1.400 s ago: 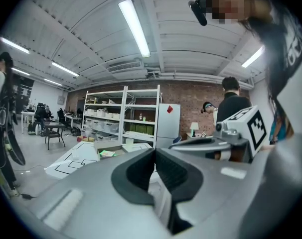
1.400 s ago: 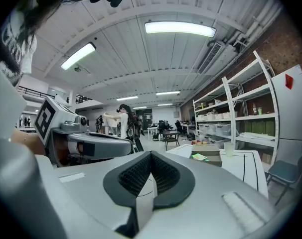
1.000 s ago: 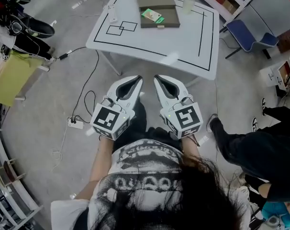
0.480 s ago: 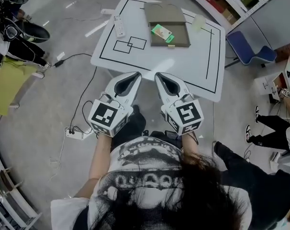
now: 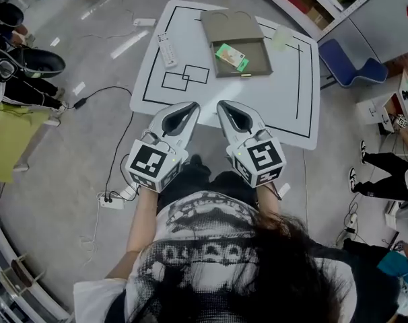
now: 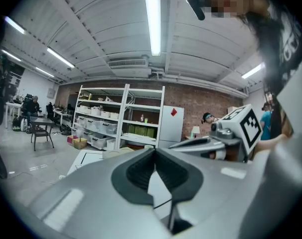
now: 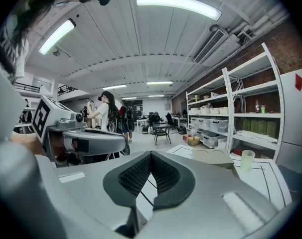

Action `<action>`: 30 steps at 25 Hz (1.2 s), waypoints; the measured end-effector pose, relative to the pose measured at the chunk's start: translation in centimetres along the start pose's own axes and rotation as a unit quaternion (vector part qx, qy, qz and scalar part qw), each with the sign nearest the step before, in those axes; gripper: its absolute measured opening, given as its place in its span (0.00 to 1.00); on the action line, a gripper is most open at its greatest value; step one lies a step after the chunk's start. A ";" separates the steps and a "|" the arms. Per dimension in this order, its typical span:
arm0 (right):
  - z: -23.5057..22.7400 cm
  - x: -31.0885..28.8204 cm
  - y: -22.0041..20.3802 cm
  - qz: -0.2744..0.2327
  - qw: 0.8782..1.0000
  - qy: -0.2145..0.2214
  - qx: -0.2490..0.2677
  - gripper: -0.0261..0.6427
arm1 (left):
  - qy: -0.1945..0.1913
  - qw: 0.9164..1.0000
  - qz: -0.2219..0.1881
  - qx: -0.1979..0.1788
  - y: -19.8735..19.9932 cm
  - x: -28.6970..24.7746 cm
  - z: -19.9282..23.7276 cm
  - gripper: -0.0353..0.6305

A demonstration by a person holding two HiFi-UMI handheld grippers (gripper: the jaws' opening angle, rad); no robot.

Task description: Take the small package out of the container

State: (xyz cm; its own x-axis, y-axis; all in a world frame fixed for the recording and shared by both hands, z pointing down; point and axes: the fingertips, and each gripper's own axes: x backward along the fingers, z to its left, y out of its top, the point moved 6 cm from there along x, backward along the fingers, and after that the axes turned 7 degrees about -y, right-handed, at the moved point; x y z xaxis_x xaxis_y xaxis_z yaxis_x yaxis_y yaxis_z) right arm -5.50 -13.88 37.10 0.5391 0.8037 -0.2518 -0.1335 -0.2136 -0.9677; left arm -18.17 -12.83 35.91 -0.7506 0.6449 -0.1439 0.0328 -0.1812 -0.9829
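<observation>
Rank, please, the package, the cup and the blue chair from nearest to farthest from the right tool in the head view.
1. The package, in the container ahead of the right tool.
2. The cup, at the table's far right.
3. The blue chair, on the floor past the table's right edge.

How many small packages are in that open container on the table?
1. The green small package lies inside the open container on the white table, toward the container's left side in the head view. Anything beneath it would be hidden.
</observation>
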 end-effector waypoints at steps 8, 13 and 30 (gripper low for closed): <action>-1.1 -1.5 -0.4 0.017 1.000 -0.023 -0.004 0.03 | -0.019 1.000 0.004 0.011 -0.6 -1.4 1.5 0.05; -2.0 -1.8 -0.5 0.028 0.999 -0.033 -0.004 0.03 | -0.028 0.999 0.004 0.020 -0.7 -2.4 1.9 0.05; -10.3 -7.8 -1.6 0.056 0.998 -0.031 0.009 0.03 | -0.012 1.000 0.014 0.025 -0.4 -8.5 5.4 0.05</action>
State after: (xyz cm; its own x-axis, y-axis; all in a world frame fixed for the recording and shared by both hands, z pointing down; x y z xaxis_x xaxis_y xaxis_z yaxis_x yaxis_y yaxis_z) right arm -0.88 -25.54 40.65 0.4684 0.8077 -0.3580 -0.2049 -0.2949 -0.9333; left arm -15.40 -22.27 38.20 -0.7649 0.6217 -0.1685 0.0216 -0.2367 -0.9713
